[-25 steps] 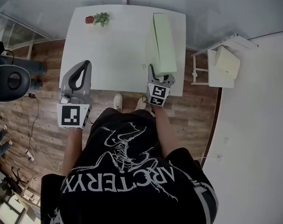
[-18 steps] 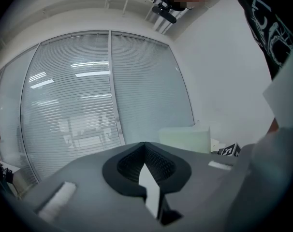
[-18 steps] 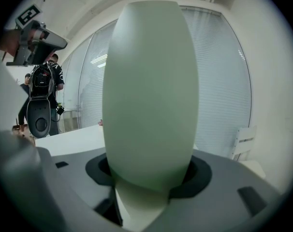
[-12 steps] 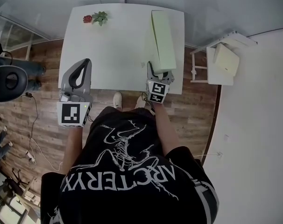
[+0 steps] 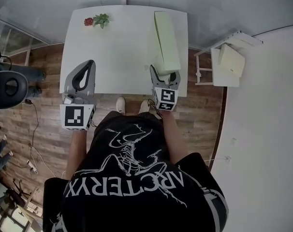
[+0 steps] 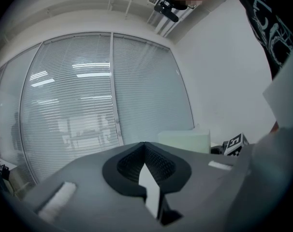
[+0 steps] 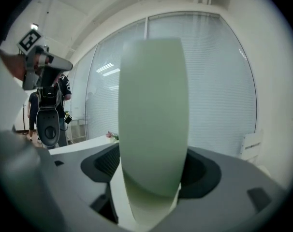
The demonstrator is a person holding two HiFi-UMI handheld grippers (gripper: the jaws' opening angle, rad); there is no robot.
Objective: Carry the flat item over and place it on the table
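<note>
**Q:** Where is the flat item?

**A:** The pale green flat pad (image 5: 167,37) lies on the white bench (image 5: 117,47). It runs lengthwise along the bench's right side, with its far end near the far edge. Its near end sits between the jaws of your right claw (image 5: 165,72), close to the bench's near edge.

**Q:** Is my right claw gripping it?

**A:** Its jaws are opening. In the right gripper view the pad (image 7: 153,115) fills most of the gap of the claw (image 7: 153,166) and runs straight away from the camera. The jaws stand wide on either side of it, and no press on it shows.

**Q:** And my left claw?

**A:** Your left claw (image 5: 91,63) is held at the bench's near left edge, well apart from the pad. The left gripper view shows this claw (image 6: 145,146) closed tip to tip, with nothing between its jaws.

**Q:** What surrounds the bench?

**A:** A small plant with a red flower (image 5: 98,19) stands at the bench's far left corner, well apart from the pad. To the bench's right, a white stand (image 5: 203,70) carries a second pale pad (image 5: 232,61). A dark office chair (image 5: 8,87) stands on the wood floor (image 5: 45,129) to the left.
</note>
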